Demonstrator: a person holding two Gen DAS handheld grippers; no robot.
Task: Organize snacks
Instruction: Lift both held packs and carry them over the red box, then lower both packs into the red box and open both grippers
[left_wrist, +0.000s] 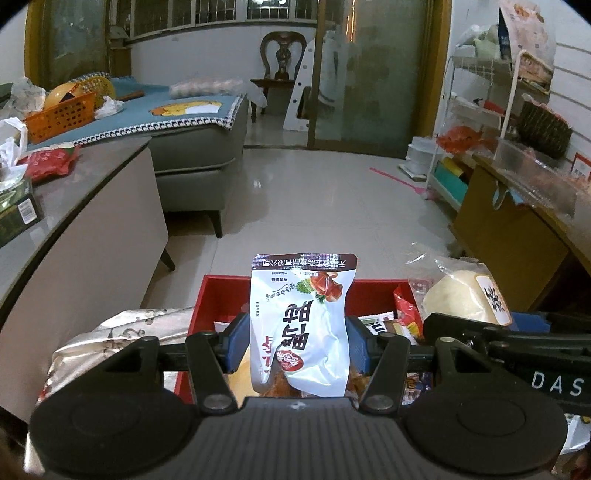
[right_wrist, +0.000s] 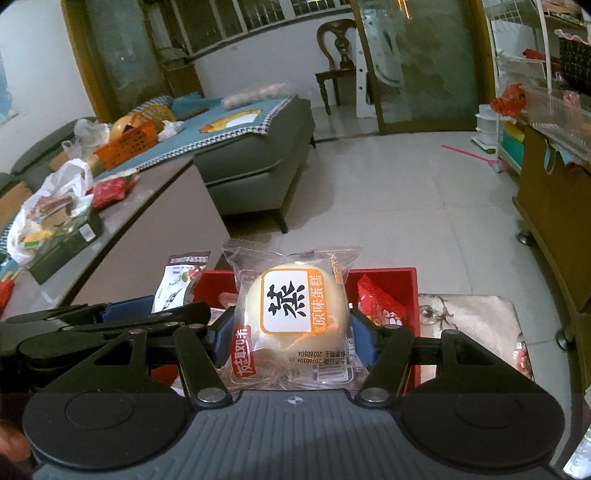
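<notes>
Closest to the left lens, the left gripper (left_wrist: 298, 341) has its blue pads pressed on both sides of a white pouch (left_wrist: 301, 325), which stands upright between them over the red box (left_wrist: 221, 295). Beside it, the right gripper (right_wrist: 291, 338) is clamped the same way on one wrapped steamed cake (right_wrist: 295, 314), held above the same box (right_wrist: 384, 277); in the left view this cake (left_wrist: 461, 295) shows at the right, just beside the pouch. Inside the box lie more snacks, partly hidden by the two held items, among them a red packet (right_wrist: 376, 299); their number cannot be told. The box sits on a patterned cloth (right_wrist: 469, 317). To the left stands a grey table (left_wrist: 92, 192) with a red bag (left_wrist: 51, 160), a dark carton (right_wrist: 66, 240) and plastic bags. Beyond it are one sofa (left_wrist: 199, 147) with an orange basket (left_wrist: 61, 114), one wooden chair (left_wrist: 282, 59), and a pink swatter (left_wrist: 399, 181) on the tiled floor.
</notes>
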